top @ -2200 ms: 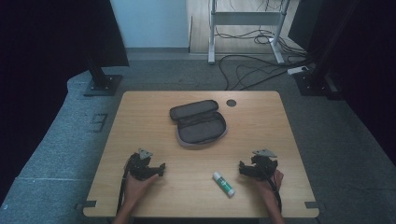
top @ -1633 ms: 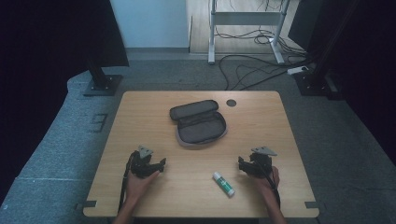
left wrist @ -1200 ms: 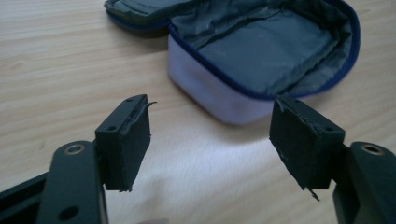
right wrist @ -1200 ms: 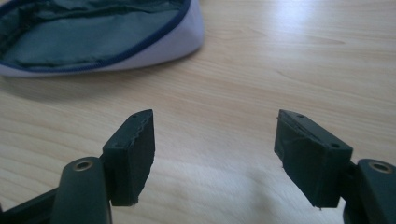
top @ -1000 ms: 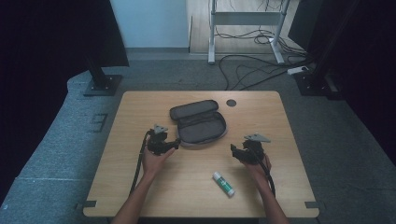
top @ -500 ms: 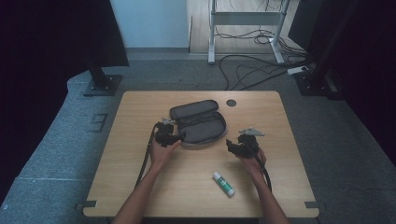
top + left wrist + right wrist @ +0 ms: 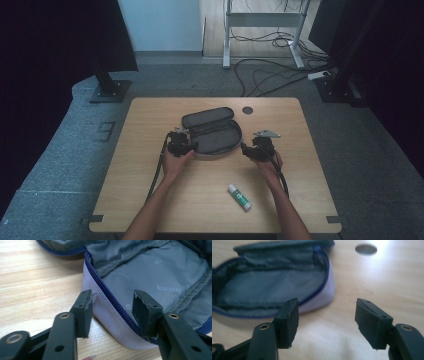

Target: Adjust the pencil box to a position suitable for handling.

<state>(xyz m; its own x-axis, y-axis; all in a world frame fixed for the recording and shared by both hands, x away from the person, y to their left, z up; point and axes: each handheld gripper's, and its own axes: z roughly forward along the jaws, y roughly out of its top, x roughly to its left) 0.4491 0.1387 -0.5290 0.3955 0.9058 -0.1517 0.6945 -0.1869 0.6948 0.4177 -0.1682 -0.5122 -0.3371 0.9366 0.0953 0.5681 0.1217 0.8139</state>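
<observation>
The left gripper (image 7: 112, 312) stood at the pencil case's (image 7: 212, 135) left end, its jaws straddling the pale lilac wall and blue zipper (image 7: 110, 297) of the open lower half. One jaw lay outside on the wood, the other inside over the grey lining. They had just been closing, yet a gap showed on both sides of the rim, so nothing was pinched. In the high view this gripper (image 7: 181, 145) sat against the case's near-left edge, its cable trailing back along the forearm.

The right gripper (image 7: 325, 322) hovered just beside the case's right end with jaws spread; they had been narrowing slightly, with only bare tabletop between them. In the high view it (image 7: 252, 150) was close to the case but apart from it, grey plate on top.

The case lay open near the middle of the table (image 7: 150, 200), lid folded back toward the far side, the grey interior holding nothing visible. A glue stick (image 7: 239, 196) with a green body and white cap lay alone on the near side, well apart from both hands and blocking nothing. A round cable hole (image 7: 248, 110) sat in the wood beyond the case.

The table was light wood on grey carpet. Behind it stood a white metal frame (image 7: 262, 30), loose cables on the floor, and dark curtains on both sides.
</observation>
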